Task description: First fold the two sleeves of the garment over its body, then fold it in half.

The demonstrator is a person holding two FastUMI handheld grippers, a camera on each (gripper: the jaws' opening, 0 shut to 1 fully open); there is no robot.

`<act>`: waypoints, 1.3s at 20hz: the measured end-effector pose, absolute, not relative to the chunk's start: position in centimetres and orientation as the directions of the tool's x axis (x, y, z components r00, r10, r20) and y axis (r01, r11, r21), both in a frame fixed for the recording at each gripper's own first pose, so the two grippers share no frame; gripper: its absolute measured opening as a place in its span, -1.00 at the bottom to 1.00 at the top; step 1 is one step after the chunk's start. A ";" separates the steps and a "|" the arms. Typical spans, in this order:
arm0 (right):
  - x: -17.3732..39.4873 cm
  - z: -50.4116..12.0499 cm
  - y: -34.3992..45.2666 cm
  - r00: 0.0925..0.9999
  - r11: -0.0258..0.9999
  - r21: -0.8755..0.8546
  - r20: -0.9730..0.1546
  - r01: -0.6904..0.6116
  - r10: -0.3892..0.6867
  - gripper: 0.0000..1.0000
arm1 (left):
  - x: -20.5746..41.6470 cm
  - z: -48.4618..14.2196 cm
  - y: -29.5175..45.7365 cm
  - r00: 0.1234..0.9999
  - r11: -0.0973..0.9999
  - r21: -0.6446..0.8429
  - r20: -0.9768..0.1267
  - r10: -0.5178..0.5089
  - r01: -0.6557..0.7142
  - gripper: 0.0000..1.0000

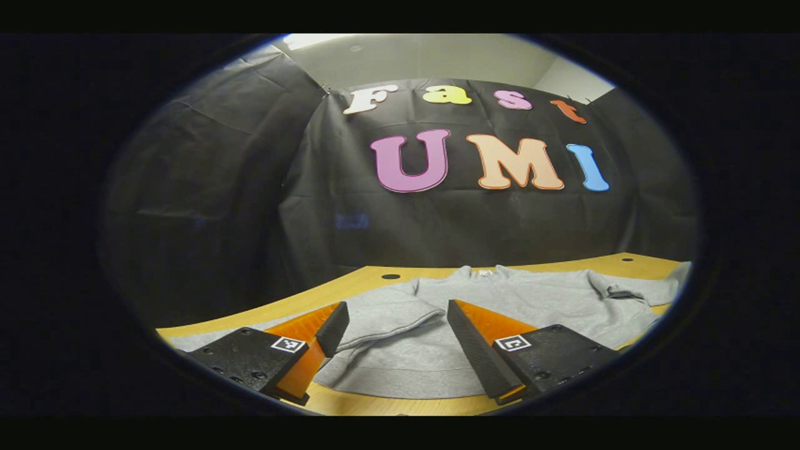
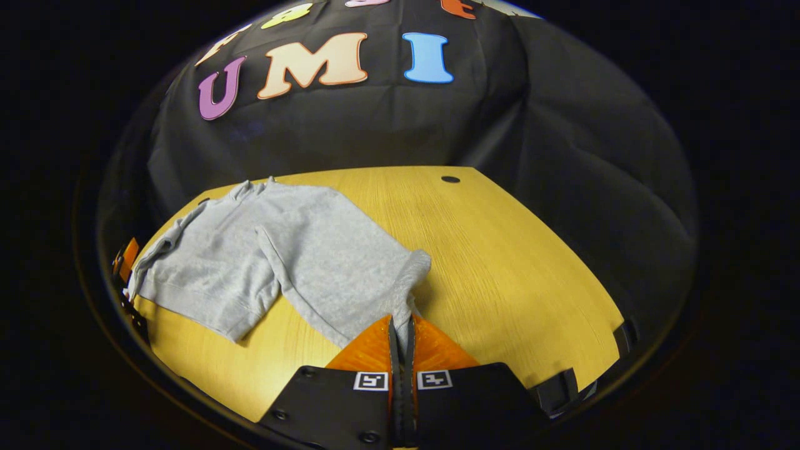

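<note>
A grey sweatshirt [image 1: 531,300] lies flat on the wooden table [image 1: 375,275], collar toward the back wall. My left gripper [image 1: 397,306] hovers open just over its near left part, where one sleeve [image 1: 381,312] lies folded across the body. In the right gripper view the sweatshirt [image 2: 219,262] spreads to the left, and its other sleeve [image 2: 350,275] stretches toward me. My right gripper [image 2: 400,320] is shut on that sleeve's cuff [image 2: 414,269], with grey cloth pinched between the fingers and lifted a little off the table [image 2: 500,250].
Black cloth walls close the table in at the back and sides. A round cable hole [image 2: 450,179] sits near the table's far edge. Bare wood extends to the right of the sleeve. Black clamps [image 2: 565,387] grip the table's right edge.
</note>
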State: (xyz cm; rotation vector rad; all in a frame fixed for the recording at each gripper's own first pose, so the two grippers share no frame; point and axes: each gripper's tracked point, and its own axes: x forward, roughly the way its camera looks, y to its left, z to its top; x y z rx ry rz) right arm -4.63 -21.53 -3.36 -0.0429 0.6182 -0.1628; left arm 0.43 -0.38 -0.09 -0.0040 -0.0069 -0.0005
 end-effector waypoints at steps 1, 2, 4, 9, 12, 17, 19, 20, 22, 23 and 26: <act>-3.6 -2.3 -21.0 0.814 0.988 -0.097 -0.560 0.121 -0.155 -0.95 | 0.4 -0.1 -0.4 1.000 1.000 -0.004 0.006 0.000 0.000 0.88; -2.6 -1.2 -20.5 0.825 0.989 -0.105 -0.546 0.104 -0.144 -0.96 | 0.4 -0.1 -0.4 1.000 1.000 -0.004 0.007 0.000 0.000 0.88; -0.3 1.0 -18.8 0.851 0.992 -0.104 -0.513 0.071 -0.114 -0.96 | 0.4 -0.1 -0.4 1.000 1.000 -0.004 0.007 0.000 0.000 0.88; 4.8 4.6 -12.8 0.891 0.997 -0.080 -0.453 -0.025 -0.014 -0.96 | 0.4 -0.1 -0.4 1.000 1.000 -0.004 0.007 0.000 0.000 0.88; 7.1 5.5 -8.3 0.898 0.994 -0.059 -0.435 -0.094 0.059 -0.96 | 0.4 -0.1 -0.4 1.000 1.000 -0.004 0.007 0.000 0.000 0.88; 10.4 7.0 0.1 0.895 0.976 -0.062 -0.414 -0.210 0.166 -0.95 | 0.5 -0.1 -0.4 1.000 1.000 -0.005 0.007 0.000 0.000 0.88; 11.3 7.7 3.7 0.888 0.963 -0.069 -0.408 -0.261 0.211 -0.95 | 0.4 -0.2 -0.3 1.000 1.000 -0.004 0.007 0.000 0.000 0.88; 11.9 7.8 5.7 0.882 0.954 -0.071 -0.405 -0.291 0.239 -0.95 | 0.4 -0.2 -0.3 1.000 1.000 -0.005 0.007 0.000 0.000 0.88; 12.7 7.9 9.4 0.865 0.937 -0.063 -0.409 -0.344 0.291 -0.96 | 0.4 -0.1 -0.3 1.000 1.000 -0.004 0.007 0.000 0.000 0.88; 13.1 7.9 11.1 0.854 0.927 -0.058 -0.414 -0.370 0.315 -0.96 | 0.4 -0.2 -0.3 1.000 1.000 -0.004 0.007 0.000 0.000 0.88; 14.3 7.8 15.9 0.832 0.902 -0.061 -0.417 -0.427 0.365 -0.96 | 0.5 -0.2 -0.4 1.000 1.000 -0.004 0.008 -0.001 0.001 0.88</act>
